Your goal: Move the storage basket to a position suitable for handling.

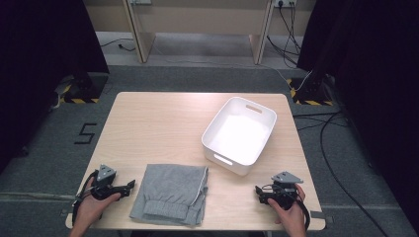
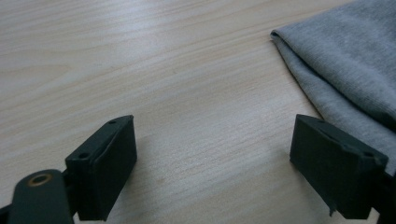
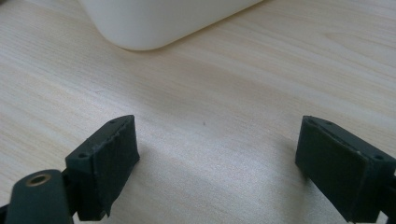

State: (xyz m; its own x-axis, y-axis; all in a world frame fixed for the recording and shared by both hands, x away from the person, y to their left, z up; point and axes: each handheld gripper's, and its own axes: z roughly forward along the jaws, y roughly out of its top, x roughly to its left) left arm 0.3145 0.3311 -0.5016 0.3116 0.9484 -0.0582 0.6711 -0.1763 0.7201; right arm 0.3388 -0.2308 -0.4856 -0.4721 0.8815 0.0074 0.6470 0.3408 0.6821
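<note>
resting both grippers on the wooden table (image 1: 163, 118), you have the folded grey sweatpants (image 1: 172, 193) as your landmark at the near edge, between your two hands.

left gripper (image 1: 129, 186): sits just left of the sweatpants, tips pointing at the garment's left edge, close but apart from it. your left hand (image 1: 91, 207) holds it from behind. in the left gripper view the jaws stand wide apart with bare wood between them, nothing gripped; the sweatpants' folded edge (image 2: 345, 74) runs down the upper right of that view and passes just behind the right-hand jaw.

right gripper (image 1: 259, 191): well to the right of the sweatpants, tips pointing back toward them, your right hand (image 1: 291, 212) on it. in the right gripper view the jaws are wide apart too, holding nothing, only table grain between them.

white plastic bin (image 1: 239, 134): up and right of the sweatpants, near them but not touching, standing upright with its opening up and a handle slot in each short wall. its rounded lower corner (image 3: 159, 21) shows at the top of the right gripper view, ahead of the jaws.

sweatpants lie flat, ribbed cuffs toward you.
</note>
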